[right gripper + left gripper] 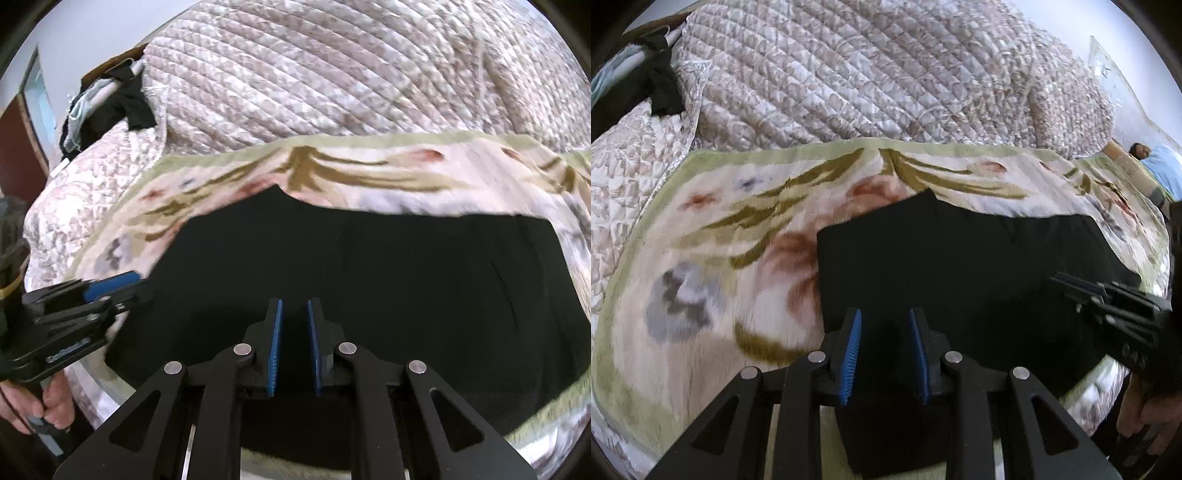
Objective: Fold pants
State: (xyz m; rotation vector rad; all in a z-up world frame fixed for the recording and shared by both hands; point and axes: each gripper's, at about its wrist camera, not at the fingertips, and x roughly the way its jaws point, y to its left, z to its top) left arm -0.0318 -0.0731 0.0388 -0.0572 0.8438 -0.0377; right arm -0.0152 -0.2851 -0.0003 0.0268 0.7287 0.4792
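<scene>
Black pants lie spread on a floral blanket, and their near edge is lifted. In the left wrist view my left gripper is shut on this near edge, and black cloth fills the gap between its blue pads and hangs below them. The right gripper reaches in from the right onto the same edge. In the right wrist view the pants fill the middle. My right gripper is shut on their near edge, with dark cloth between narrowly spaced pads. The left gripper shows at the left on the pants' corner.
A quilted pink-grey bedspread rises behind the blanket. Dark clothes hang on a rail at the far left. A person in a light blue top lies at the far right. A hand grips the left gripper's handle.
</scene>
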